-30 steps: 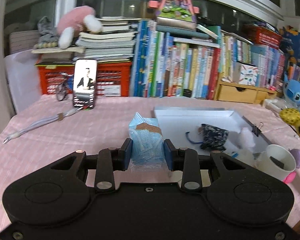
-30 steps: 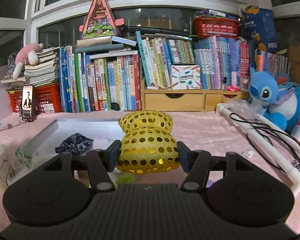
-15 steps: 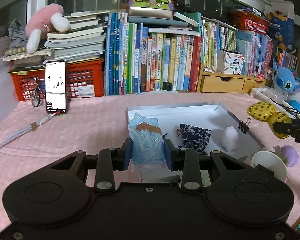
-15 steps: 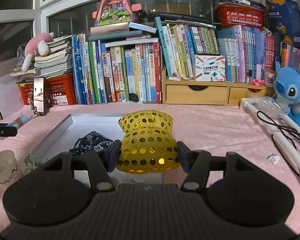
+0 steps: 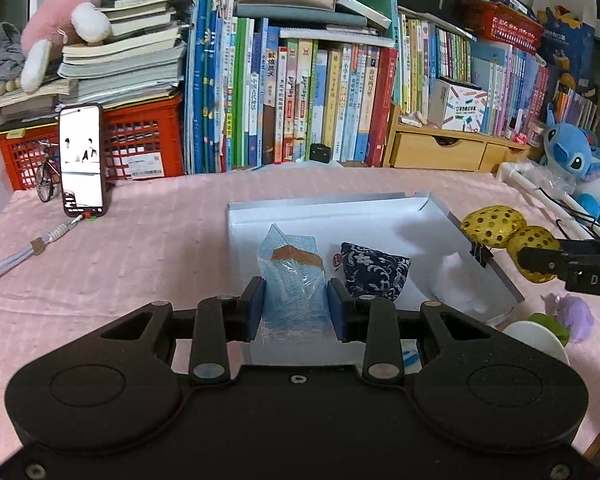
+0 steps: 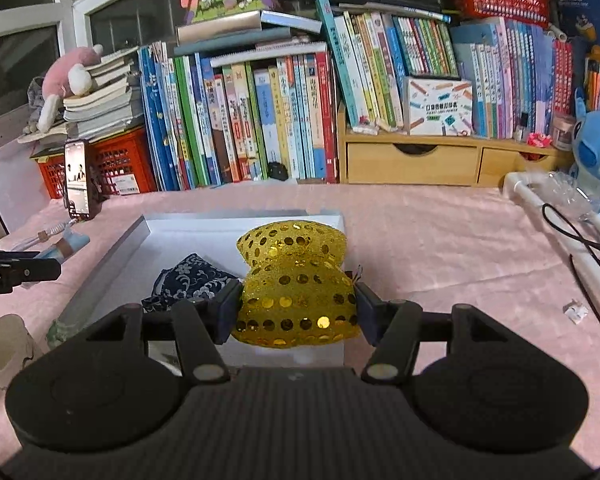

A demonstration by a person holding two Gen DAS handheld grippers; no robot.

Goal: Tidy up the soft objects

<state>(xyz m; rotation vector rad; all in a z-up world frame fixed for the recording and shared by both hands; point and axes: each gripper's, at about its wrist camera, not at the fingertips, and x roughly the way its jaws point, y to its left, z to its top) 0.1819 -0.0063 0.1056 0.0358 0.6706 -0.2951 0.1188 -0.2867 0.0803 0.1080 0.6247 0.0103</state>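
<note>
My left gripper [image 5: 296,304] is shut on a blue packet of face masks [image 5: 292,276] and holds it over the near left part of a white shallow box [image 5: 340,216]. A dark blue floral pouch [image 5: 374,274] and a white fluffy ball [image 5: 454,276] lie in the box. My right gripper [image 6: 298,308] is shut on a gold sequined bow [image 6: 296,280] above the box's right side [image 6: 236,232]. The bow also shows in the left wrist view [image 5: 508,236], at the box's right edge.
A phone [image 5: 82,160] stands at the back left with a cord on the pink tablecloth. Books, a red crate [image 5: 140,144] and a wooden drawer unit [image 6: 412,160] line the back. A white cup [image 5: 540,340], a purple toy [image 5: 572,316], a blue plush [image 5: 580,168] and white pipes [image 6: 560,220] lie at the right.
Both grippers have moved toward the white box with their loads. The mask packet is now over the box's left part, and the gold bow has come over its right edge.
</note>
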